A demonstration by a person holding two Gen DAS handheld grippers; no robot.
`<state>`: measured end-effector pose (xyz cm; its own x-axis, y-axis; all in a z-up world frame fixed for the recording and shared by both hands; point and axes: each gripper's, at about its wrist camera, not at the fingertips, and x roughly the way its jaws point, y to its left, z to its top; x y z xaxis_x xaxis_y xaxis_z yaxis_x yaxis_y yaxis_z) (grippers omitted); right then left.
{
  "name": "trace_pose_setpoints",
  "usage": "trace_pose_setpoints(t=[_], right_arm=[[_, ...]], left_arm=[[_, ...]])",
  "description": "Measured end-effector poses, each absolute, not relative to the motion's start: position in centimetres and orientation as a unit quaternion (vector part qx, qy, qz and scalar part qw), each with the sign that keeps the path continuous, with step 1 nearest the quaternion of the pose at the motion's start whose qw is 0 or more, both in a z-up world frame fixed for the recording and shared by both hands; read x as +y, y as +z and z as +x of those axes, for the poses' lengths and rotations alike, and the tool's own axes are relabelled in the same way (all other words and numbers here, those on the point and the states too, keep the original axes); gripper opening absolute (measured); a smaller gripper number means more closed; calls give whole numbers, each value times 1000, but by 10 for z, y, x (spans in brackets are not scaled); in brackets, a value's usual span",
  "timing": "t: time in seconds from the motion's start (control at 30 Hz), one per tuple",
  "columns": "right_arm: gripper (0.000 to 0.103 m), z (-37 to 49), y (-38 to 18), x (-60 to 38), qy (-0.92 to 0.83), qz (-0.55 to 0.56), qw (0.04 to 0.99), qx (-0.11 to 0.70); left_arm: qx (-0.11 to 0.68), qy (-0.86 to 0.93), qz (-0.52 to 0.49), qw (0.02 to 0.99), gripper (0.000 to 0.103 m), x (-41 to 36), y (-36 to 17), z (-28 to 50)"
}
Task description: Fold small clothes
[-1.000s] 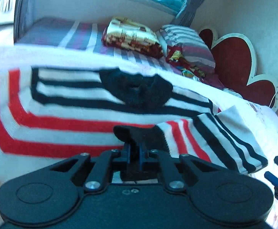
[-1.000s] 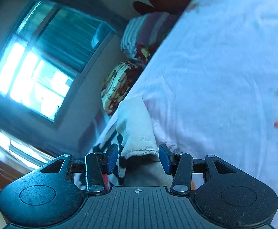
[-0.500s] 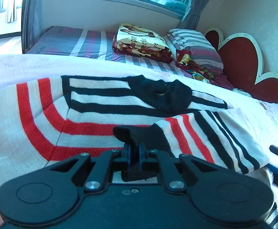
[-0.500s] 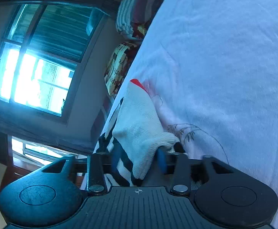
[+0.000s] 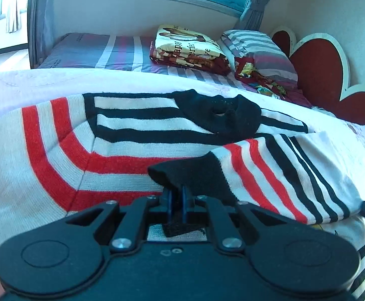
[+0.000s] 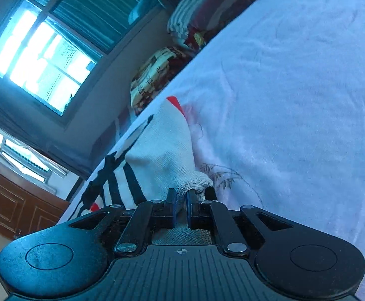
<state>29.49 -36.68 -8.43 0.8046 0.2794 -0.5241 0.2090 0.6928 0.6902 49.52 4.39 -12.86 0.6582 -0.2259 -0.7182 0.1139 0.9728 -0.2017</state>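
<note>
on the pale bedspread (image 5: 57,80) the striped sweater (image 5: 122,145) lies flat, black collar (image 5: 220,118) facing the far pillows (image 5: 257,47). your left gripper (image 5: 176,198) has its jaws pinched tight on the black cuff (image 5: 190,173) of one sleeve, which lies across the sweater's body, likely so the sleeve can be laid inward for the fold. your right gripper (image 6: 181,203) is clamped on a white knit edge (image 6: 192,183) of the same garment (which part, you can't tell from here), jaws nearly together with cloth between them. holding two points at once probably keeps the knit from bunching as it moves. watch the soft fabric for slipping or dragging the body layer beneath.
</note>
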Motion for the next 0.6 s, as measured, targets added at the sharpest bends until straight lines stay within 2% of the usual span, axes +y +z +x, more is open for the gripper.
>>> trace_pose_setpoints(t=[0.13,0.23,0.27,0.33,0.43,0.5,0.53,0.6], right_arm=[[6,311,-75,-363,38,330,891,310],[3,334,-98,-346,44,273,889,364],[0,338,-105,-343,51,264,894,359],[0,336,-102,-342,52,256,897,358],[0,352,-88,-337,47,228,922,309],[18,373,-86,-344,47,235,924,299],[34,390,-88,-348,50,242,924,292],[36,420,-93,-356,44,247,921,297]], left_arm=[[397,-86,-70,911,7,41,-130,493],[395,-81,-73,912,7,40,-131,491],[396,-80,-74,912,7,41,-130,490],[397,-79,-74,911,7,41,-129,491],[395,-82,-72,912,7,42,-129,491],[391,-82,-74,914,7,43,-130,489],[389,-81,-74,915,7,42,-131,488],[384,-76,-79,917,7,42,-132,487]])
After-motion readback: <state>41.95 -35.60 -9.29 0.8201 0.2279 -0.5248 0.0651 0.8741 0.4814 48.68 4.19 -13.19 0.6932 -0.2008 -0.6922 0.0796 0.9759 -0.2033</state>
